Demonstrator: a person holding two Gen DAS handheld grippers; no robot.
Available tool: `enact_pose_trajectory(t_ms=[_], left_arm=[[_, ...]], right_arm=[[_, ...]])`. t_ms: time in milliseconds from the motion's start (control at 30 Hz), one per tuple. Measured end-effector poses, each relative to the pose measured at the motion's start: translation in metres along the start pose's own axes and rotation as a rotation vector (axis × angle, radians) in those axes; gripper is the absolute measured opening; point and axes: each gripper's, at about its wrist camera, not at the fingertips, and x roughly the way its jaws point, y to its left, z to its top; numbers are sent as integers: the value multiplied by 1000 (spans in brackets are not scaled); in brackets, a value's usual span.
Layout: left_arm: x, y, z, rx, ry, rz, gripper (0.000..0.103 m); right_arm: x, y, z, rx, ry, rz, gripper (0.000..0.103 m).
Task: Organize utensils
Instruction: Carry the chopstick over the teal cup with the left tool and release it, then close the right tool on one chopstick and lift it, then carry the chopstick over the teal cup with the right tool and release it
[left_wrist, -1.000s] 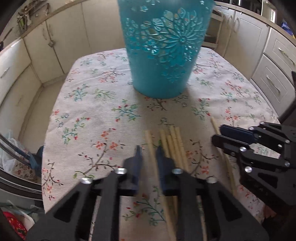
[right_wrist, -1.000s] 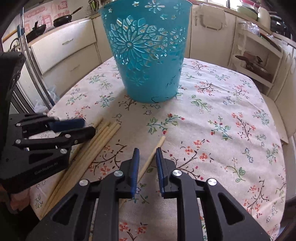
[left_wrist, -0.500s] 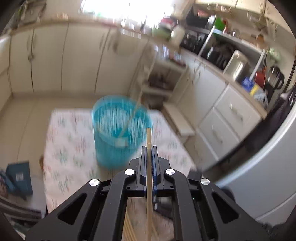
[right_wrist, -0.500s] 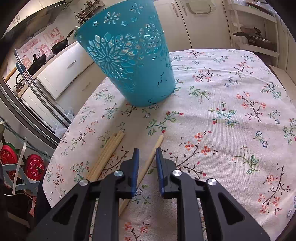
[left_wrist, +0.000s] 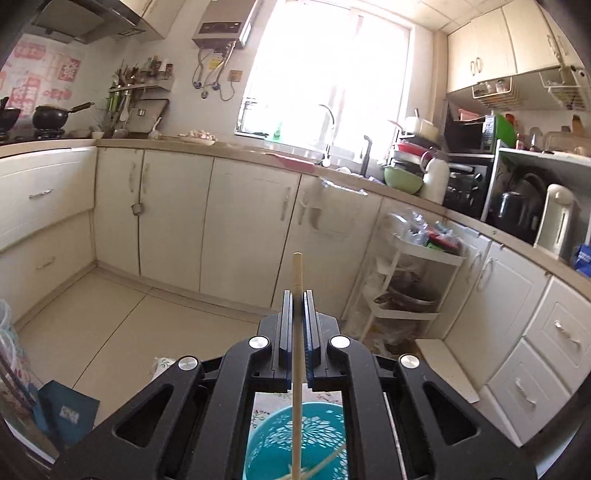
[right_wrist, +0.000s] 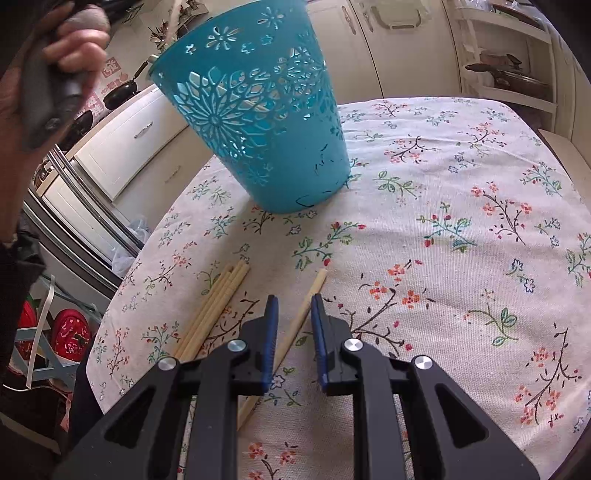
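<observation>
Left view high, right low, both sharing basket (left_wrist: 295, 446)

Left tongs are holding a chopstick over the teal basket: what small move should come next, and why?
Probably lower it and open: the left tongs grip the chopstick upright, its lower end already over the teal basket opening.

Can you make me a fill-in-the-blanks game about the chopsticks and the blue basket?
1. The left hand-held gripper is shut on one ____.
2. The basket on the table is coloured ____.
3. The tablecloth has a ____ pattern.
4. The right hand-held gripper has its jaws ____ over a lone chopstick.

Missing words: chopstick; blue; flower; open
</observation>
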Motion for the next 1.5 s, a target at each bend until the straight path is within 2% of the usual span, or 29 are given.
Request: enact_pose_trajectory(t_ms=[200, 367, 467, 500, 533, 600, 700, 767, 800, 833, 867, 933, 1000, 1067, 1133, 1200, 1367, 1500], left_arm=[[22, -1, -21, 49, 52, 27, 5], [13, 3, -36, 109, 132, 36, 9], [-12, 14, -41, 110, 127, 66, 33], [-23, 20, -42, 105, 114, 81, 47], [-39, 29, -45, 96, 93, 103, 57], [-64, 45, -53, 72, 72, 133, 66], [-87, 74, -76, 25, 94, 182, 75], [-88, 93, -101, -18, 172, 198, 75], [-84, 101, -115, -34, 220, 206, 75], [-79, 110, -134, -56, 284, 222, 75], [-76, 117, -146, -72, 327, 222, 75], [-66, 124, -172, -93, 426, 203, 75], [-61, 125, -189, -79, 475, 200, 75], [-56, 124, -204, -51, 508, 198, 76], [-53, 122, -212, -29, 541, 204, 76], [-54, 117, -211, -10, 522, 189, 80], [-50, 106, -214, 47, 535, 193, 81], [-47, 101, -213, 55, 547, 199, 81]], right_arm=[[-1, 0, 1, 2, 1, 4, 19], [-1, -1, 1, 5, 2, 8, 19], [-3, 1, 1, -7, 3, 11, 24], [-4, 2, 0, -12, 3, 7, 26], [-4, 3, 0, -15, 3, 2, 26], [-5, 4, -1, -5, 2, -15, 27], [-3, 13, -2, -11, -2, -81, 25], [1, 29, -4, -83, 2, -182, 22], [5, 43, -6, -167, 12, -254, 21], [7, 51, -9, -227, 19, -289, 19], [9, 58, -10, -266, 32, -292, 12], [6, 56, -10, -253, 55, -261, 7], [0, 41, -7, -165, 72, -202, 6], [-13, 27, -4, -68, 51, -118, 6], [-35, 18, 1, -12, -8, -37, 6], [-63, 17, 12, 9, -90, 41, 6], [-114, 25, 49, 27, -262, 149, 6], [-146, 44, 96, -5, -421, 204, 6]])
